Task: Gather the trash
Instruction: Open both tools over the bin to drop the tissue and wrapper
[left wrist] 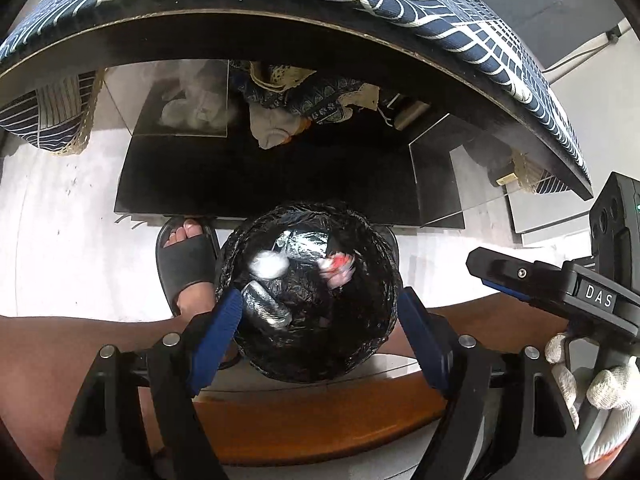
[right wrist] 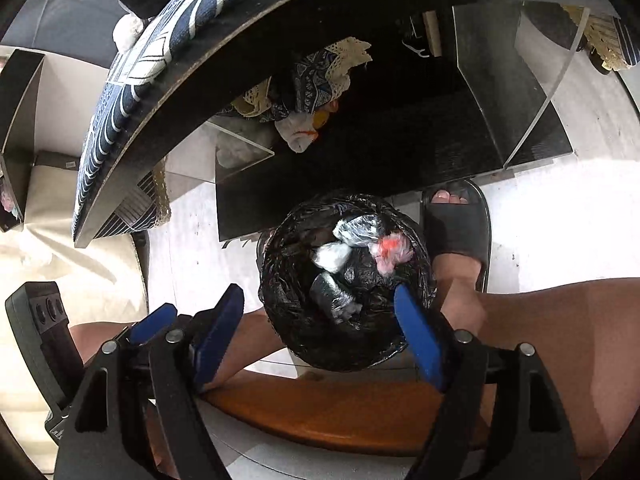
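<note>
A round bin lined with a black plastic bag point(left wrist: 360, 344) stands on the floor below both grippers, also in the right wrist view point(right wrist: 280, 280). Inside lie a white crumpled wad point(left wrist: 268, 266), a red-and-white wrapper point(left wrist: 338, 266) and a silvery foil piece point(left wrist: 266, 306). The same wad point(right wrist: 332, 258), wrapper point(right wrist: 390, 250) and foil piece point(right wrist: 334, 294) show in the right wrist view. My left gripper point(left wrist: 320, 312) is open and empty above the bin. My right gripper point(right wrist: 318, 308) is open and empty above it too, and shows at the right of the left wrist view point(left wrist: 492, 270).
A low black table with a blue-and-white patterned cloth point(left wrist: 440, 12) overhangs beyond the bin; crumpled cloths point(left wrist: 288, 100) lie on its lower shelf. The person's sandalled feet point(left wrist: 188, 256) point(right wrist: 456, 224) flank the bin. An orange-brown wooden seat edge point(left wrist: 312, 424) lies below.
</note>
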{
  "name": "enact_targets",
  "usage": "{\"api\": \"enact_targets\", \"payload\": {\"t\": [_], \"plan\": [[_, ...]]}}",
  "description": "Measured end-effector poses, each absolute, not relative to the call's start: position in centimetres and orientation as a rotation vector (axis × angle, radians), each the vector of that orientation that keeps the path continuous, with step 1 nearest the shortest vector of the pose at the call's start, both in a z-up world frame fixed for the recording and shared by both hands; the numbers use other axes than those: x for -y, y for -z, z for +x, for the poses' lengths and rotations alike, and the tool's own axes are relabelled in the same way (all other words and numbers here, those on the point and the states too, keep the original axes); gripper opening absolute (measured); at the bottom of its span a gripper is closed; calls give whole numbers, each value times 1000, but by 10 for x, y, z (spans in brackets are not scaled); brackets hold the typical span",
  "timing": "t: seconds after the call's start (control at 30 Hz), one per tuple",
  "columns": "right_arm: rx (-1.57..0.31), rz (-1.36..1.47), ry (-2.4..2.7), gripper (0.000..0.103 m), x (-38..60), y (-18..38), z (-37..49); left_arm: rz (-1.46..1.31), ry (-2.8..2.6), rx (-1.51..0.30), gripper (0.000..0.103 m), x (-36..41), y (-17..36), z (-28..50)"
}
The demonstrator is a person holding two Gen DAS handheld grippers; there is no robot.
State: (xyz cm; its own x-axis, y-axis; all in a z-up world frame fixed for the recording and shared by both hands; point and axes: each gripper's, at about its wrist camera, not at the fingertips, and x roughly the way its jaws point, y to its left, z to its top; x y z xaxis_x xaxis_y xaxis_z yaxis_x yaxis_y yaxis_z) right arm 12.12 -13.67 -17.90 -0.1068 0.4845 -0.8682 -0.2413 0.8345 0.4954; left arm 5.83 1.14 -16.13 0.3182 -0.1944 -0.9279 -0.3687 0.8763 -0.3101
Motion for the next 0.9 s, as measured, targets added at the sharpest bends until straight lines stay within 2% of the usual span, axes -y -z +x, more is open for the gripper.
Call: {"api": "enact_targets", "payload": {"t": [0.5,0.9], "plan": [[-1440,193,-648,77,144,149,114,-543,-110,-1136,77,-16,130,48],[-1126,174,-783,77,153,74,79,-472,-77,-916,77,-4,73,19]]}}
